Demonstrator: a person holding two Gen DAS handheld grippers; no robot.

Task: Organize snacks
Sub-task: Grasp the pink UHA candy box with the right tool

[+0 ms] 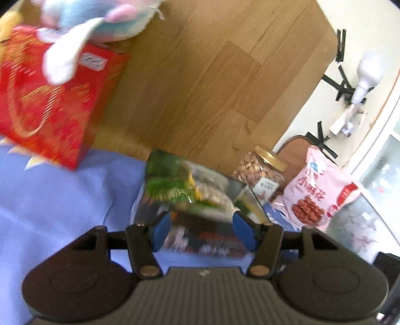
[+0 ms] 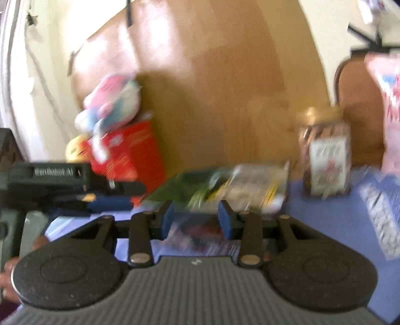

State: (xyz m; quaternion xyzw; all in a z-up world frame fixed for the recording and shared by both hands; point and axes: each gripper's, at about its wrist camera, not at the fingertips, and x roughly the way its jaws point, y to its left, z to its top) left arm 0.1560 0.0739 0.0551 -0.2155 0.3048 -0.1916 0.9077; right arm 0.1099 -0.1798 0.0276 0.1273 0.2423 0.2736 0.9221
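A green and clear snack bag (image 1: 190, 190) lies flat on the blue cloth (image 1: 50, 200). My left gripper (image 1: 203, 231) hovers over the bag's near end, and its blue pads stand apart without pressing on it. In the blurred right wrist view the same bag (image 2: 225, 190) lies under my right gripper (image 2: 197, 220), whose pads are also apart and clear of it. A gold-lidded jar of nuts (image 1: 262, 172) (image 2: 325, 155) stands just behind the bag. To the right of the jar leans a pink snack bag (image 1: 317, 192) (image 2: 385, 100).
A red box (image 1: 50, 100) (image 2: 130, 155) stands at the left with a pastel plush toy (image 1: 100, 22) on it. Behind is a wooden panel (image 1: 200, 75) and a brown chair back (image 1: 297, 150). The left tool's black housing (image 2: 50, 175) fills the left of the right wrist view. A patterned packet (image 2: 382, 217) lies at the right.
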